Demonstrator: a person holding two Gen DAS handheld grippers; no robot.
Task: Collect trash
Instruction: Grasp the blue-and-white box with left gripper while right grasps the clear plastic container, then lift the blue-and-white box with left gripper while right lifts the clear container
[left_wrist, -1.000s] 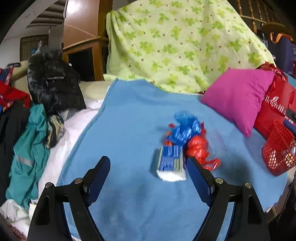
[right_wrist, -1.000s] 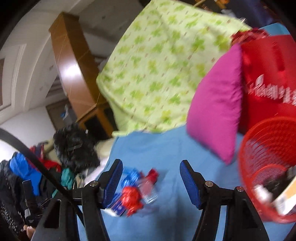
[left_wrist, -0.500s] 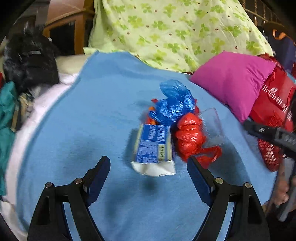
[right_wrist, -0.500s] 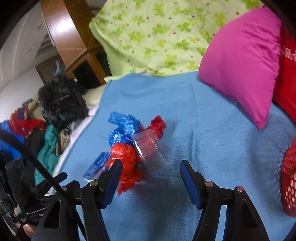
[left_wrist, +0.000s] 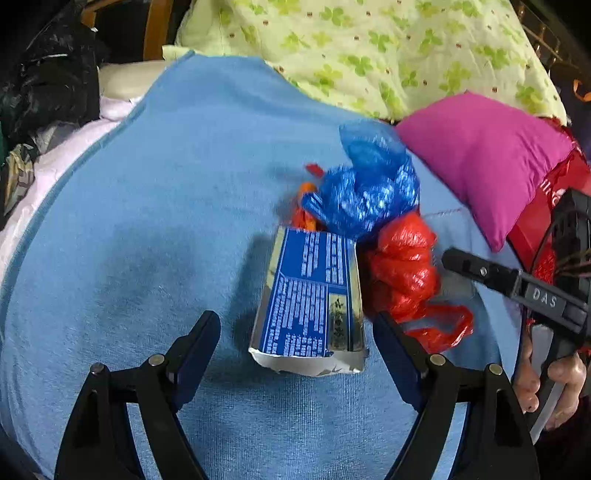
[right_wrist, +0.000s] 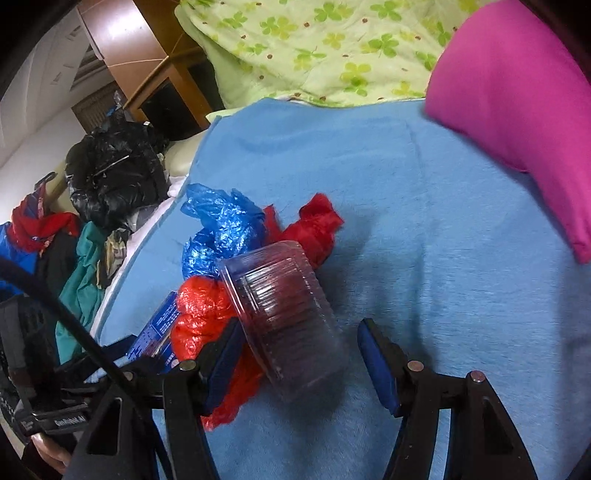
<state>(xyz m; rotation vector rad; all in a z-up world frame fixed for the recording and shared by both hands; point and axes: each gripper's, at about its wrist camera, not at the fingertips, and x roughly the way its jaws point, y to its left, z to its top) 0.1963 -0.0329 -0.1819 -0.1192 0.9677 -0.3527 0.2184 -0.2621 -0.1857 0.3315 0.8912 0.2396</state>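
A pile of trash lies on the blue blanket (left_wrist: 155, 221). A blue printed carton (left_wrist: 314, 295) lies flat, with a crumpled blue plastic bag (left_wrist: 365, 188) behind it and a red plastic bag (left_wrist: 402, 273) to its right. My left gripper (left_wrist: 295, 354) is open, its fingers on either side of the carton's near end. In the right wrist view a clear plastic container (right_wrist: 284, 314) lies on its side against the red bag (right_wrist: 199, 314) and the blue bag (right_wrist: 225, 229). My right gripper (right_wrist: 297, 350) is open around the container's near end.
A magenta pillow (left_wrist: 480, 155) and a red bag (left_wrist: 543, 206) lie to the right. A green clover-print quilt (left_wrist: 369, 48) is heaped behind. Dark clothes (right_wrist: 114, 173) pile at the left edge of the bed. The right gripper's body (left_wrist: 517, 288) shows in the left wrist view.
Both grippers have moved in close to the trash pile. The left now straddles the carton and the right straddles the clear container. The red basket has left view.
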